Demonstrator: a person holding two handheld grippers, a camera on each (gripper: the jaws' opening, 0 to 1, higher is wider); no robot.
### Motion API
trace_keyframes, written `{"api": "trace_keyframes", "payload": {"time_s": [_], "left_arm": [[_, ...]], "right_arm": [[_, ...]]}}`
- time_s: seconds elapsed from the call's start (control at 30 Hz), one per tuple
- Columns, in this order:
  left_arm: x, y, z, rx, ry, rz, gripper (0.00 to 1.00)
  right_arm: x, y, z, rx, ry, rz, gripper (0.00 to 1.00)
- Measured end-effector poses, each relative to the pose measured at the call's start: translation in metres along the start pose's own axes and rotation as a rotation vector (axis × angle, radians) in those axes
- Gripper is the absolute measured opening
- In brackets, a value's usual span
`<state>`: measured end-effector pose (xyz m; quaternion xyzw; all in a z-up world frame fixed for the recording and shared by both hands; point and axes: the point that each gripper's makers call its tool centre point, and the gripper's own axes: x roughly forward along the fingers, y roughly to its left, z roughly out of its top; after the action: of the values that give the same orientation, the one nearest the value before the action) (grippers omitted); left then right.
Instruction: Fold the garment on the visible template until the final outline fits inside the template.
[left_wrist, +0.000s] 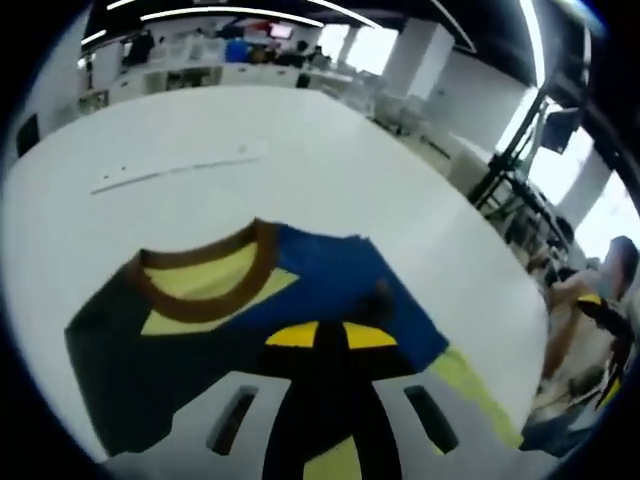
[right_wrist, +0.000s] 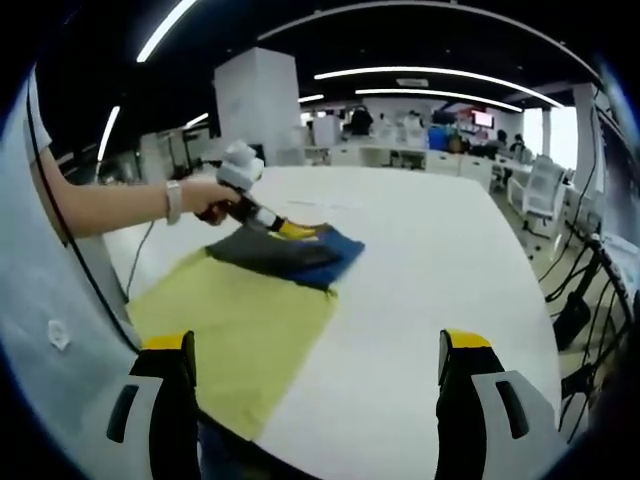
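A folded garment (left_wrist: 330, 280), dark grey and blue with a brown collar and yellow lining, lies on the white table (left_wrist: 300, 140). In the right gripper view the garment (right_wrist: 290, 255) rests on the far end of a yellow template sheet (right_wrist: 240, 320). A strip of the template (left_wrist: 470, 385) shows at the lower right of the left gripper view. My left gripper (left_wrist: 328, 338) has its jaws together on the garment's near edge, just below the collar. A hand holds the left gripper (right_wrist: 275, 225) at the garment's far side. My right gripper (right_wrist: 315, 360) hangs open above the table's near edge, away from the garment.
A thin white strip (left_wrist: 180, 170) lies farther along the table. The person's forearm (right_wrist: 120, 205) reaches in from the left. Black stands and cables (left_wrist: 505, 175) sit off the table's right edge, and office desks and chairs (right_wrist: 420, 150) line the background.
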<state>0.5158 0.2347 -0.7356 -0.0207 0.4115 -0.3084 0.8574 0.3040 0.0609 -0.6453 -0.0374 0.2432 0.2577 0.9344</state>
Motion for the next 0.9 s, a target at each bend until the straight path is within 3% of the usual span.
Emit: {"api": "trace_keyframes", "payload": {"time_s": [0.1,0.17,0.57,0.67,0.77,0.9], "left_arm": [[0.003,0.004,-0.013,0.029,0.043,0.017,0.03],[0.003,0.01,-0.024,0.103,0.102,0.05,0.04],[0.009,0.007,-0.03,0.242,0.114,0.09,0.03],[0.009,0.005,-0.031,0.245,0.11,0.084,0.03],[0.012,-0.007,-0.032,0.173,0.09,0.03,0.02],[0.012,-0.012,-0.034,0.163,0.081,0.018,0.0]], "right_arm": [[0.0,0.002,0.001,0.0,-0.001,0.004,1.0],[-0.001,0.002,0.001,-0.002,0.0,0.004,1.0],[-0.003,0.003,0.001,-0.015,0.004,0.008,1.0],[-0.004,0.004,0.002,-0.018,0.001,0.012,1.0],[-0.005,0.004,0.003,-0.019,-0.001,0.011,1.0],[-0.007,0.002,0.001,-0.021,0.0,0.009,1.0]]}}
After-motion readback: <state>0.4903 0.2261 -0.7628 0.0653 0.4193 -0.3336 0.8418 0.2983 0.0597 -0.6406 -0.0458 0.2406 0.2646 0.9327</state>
